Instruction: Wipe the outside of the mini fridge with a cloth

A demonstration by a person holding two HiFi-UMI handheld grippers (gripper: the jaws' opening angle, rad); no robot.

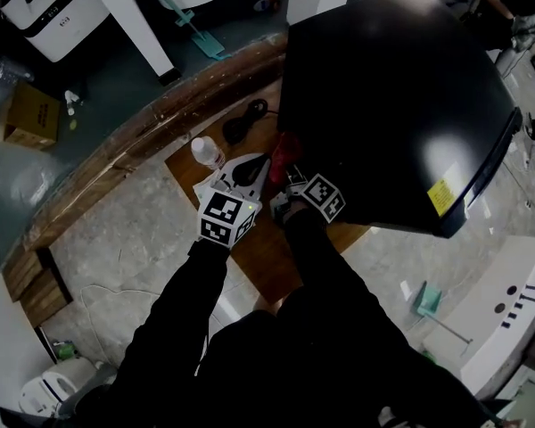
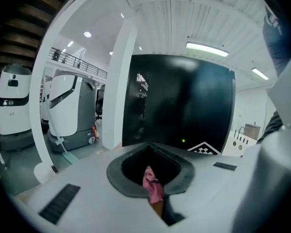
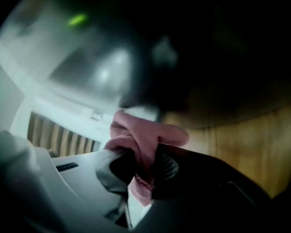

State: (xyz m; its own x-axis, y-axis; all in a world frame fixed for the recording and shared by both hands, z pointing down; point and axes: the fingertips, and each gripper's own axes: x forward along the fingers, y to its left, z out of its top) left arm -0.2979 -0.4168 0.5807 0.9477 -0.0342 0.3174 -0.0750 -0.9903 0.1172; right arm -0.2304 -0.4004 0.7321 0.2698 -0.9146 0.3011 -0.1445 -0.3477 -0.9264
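Note:
The black mini fridge [image 1: 401,96] fills the upper right of the head view and stands upright straight ahead in the left gripper view [image 2: 184,101]. My right gripper [image 1: 283,164] is at the fridge's lower left corner, shut on the pink cloth [image 1: 283,150]. In the right gripper view the cloth [image 3: 140,140] bunches out above the pinching jaws [image 3: 143,171], close under the dark fridge. My left gripper [image 1: 252,166] hangs just left of it, jaws almost together [image 2: 157,198]. A strip of cloth [image 2: 153,183] shows in their slit; whether it is pinched there is unclear.
Both grippers are over a wooden board [image 1: 276,257] on the stone floor. A water bottle [image 1: 207,152] and a black cable [image 1: 241,123] lie left of the fridge. A white pillar [image 2: 119,91], white machines [image 1: 53,7] and a cardboard box [image 1: 27,114] stand further off.

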